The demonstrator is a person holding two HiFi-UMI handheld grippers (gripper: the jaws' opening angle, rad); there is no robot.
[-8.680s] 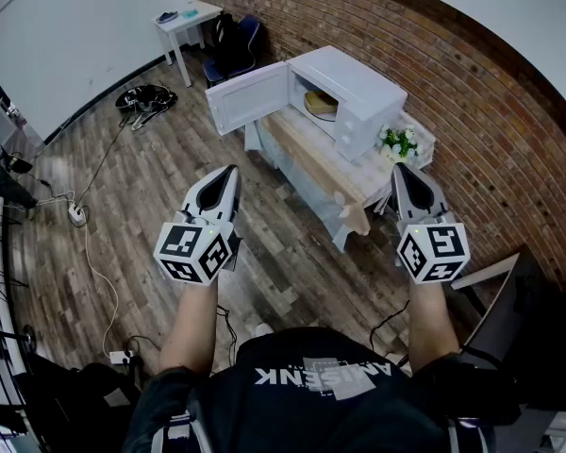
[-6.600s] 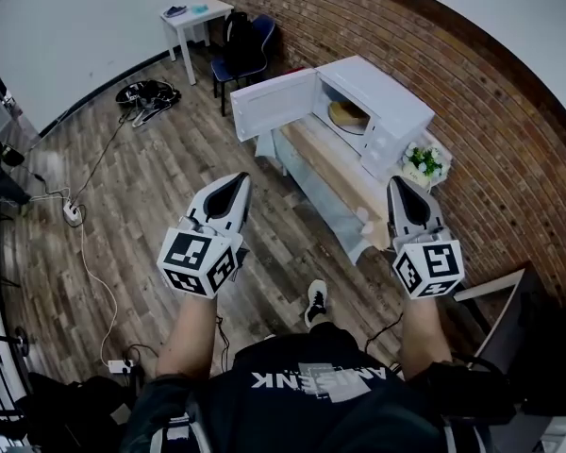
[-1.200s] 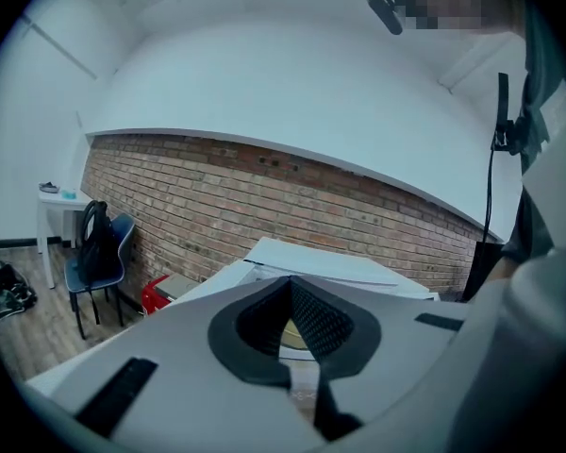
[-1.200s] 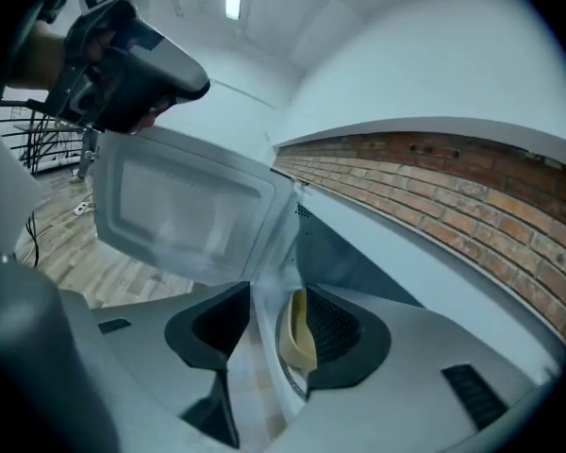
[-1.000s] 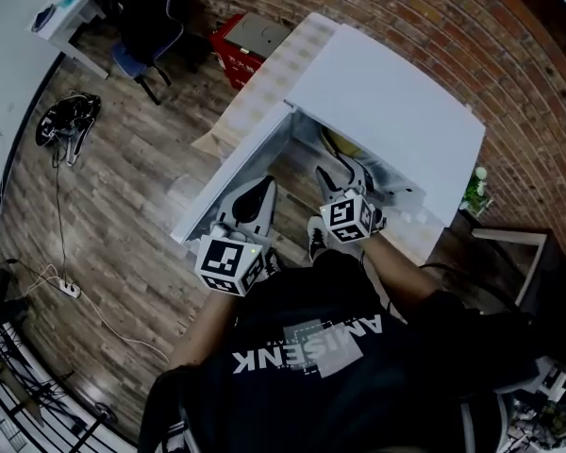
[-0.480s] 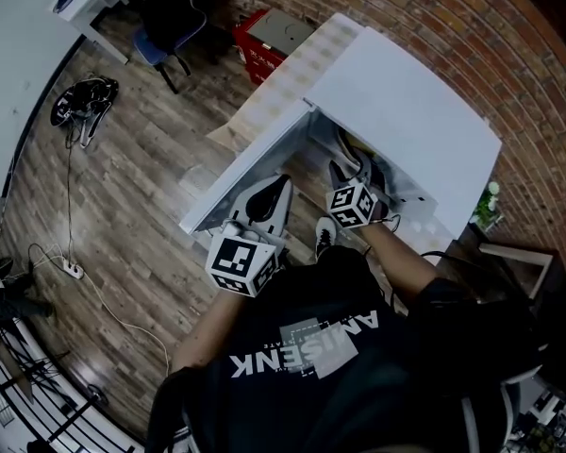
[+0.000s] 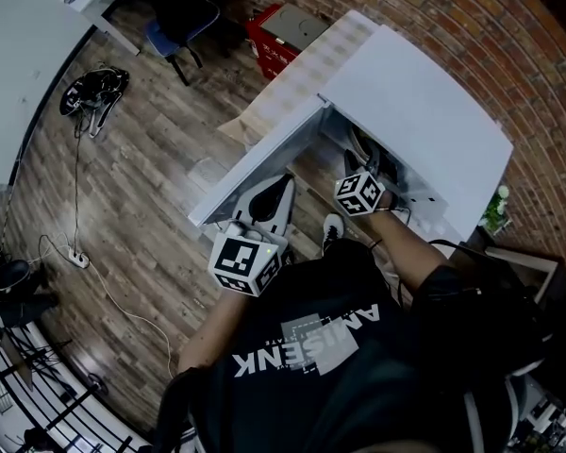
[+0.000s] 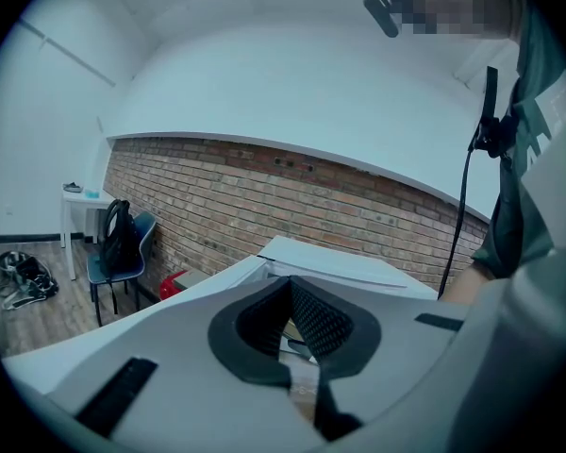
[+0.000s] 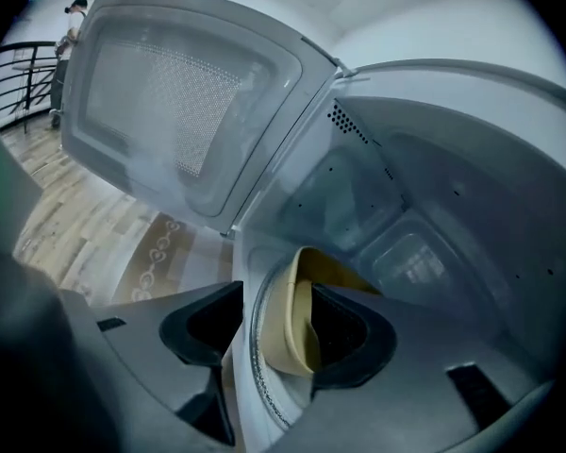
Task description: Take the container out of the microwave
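**Reach into microwave, grasp yet to close**

Finds left gripper (image 7: 281, 185) outside, just beside the swung-open door (image 7: 255, 163), jaws closed tip to tip on nothing. Puts right gripper (image 9: 275, 321) inside the microwave (image 7: 424, 102), jaws just opened wide and standing apart. Sets the near rim of the tan container (image 9: 307, 270) between them, one pad on the bowl's inner side and the other outside, neither seeming to press. Leaves the container on the turntable (image 9: 267, 402), deep in the cavity. Reads as the approach step, with no hold taken. Calls next for closing squarely on that rim wall, firmly enough not to slip. Then calls for lifting clear of the turntable and drawing straight back past the door frame without tipping.
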